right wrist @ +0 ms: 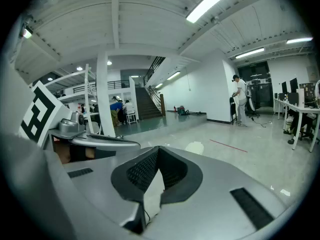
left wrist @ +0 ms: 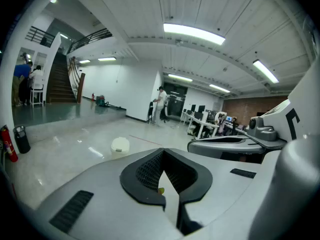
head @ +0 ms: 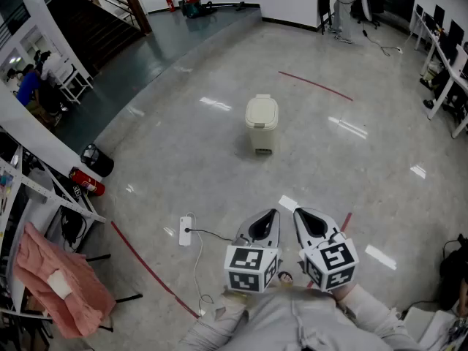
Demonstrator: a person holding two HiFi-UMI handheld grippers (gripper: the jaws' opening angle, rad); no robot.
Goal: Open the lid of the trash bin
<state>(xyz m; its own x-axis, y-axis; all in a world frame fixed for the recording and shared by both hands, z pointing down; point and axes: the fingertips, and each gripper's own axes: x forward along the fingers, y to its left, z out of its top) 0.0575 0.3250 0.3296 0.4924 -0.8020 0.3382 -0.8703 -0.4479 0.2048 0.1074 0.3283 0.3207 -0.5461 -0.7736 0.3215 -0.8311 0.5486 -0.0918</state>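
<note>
Well to the left of the trash bin, a red fire extinguisher lies at the edge of the open floor, clear of any path to the bin. Closer in, left of the bin and toward the person from it, a white power strip lies flat with its cable trailing back toward the person. It sits off the straight line to the bin, so it looks unlikely to get underfoot.

The bin stands upright and alone on the polished floor with its cream lid down flat, so the task is not yet begun. It is well apart from both grippers. Its base is too small here to tell whether it has a pedal.

On the person's side of the bin, the left gripper is held low in front of the person's body and aimed at the bin. Its jaws are pressed together at the tips and pinch nothing. Just beside it, the right gripper points the same way, jaws likewise together and empty.

Held side by side and closed, they look set for the approach. The bin is out of reach, so the gap has to be closed before a tip can get under the lid's edge.

Right of the bin and beyond it, a red tape line crosses the floor.
</note>
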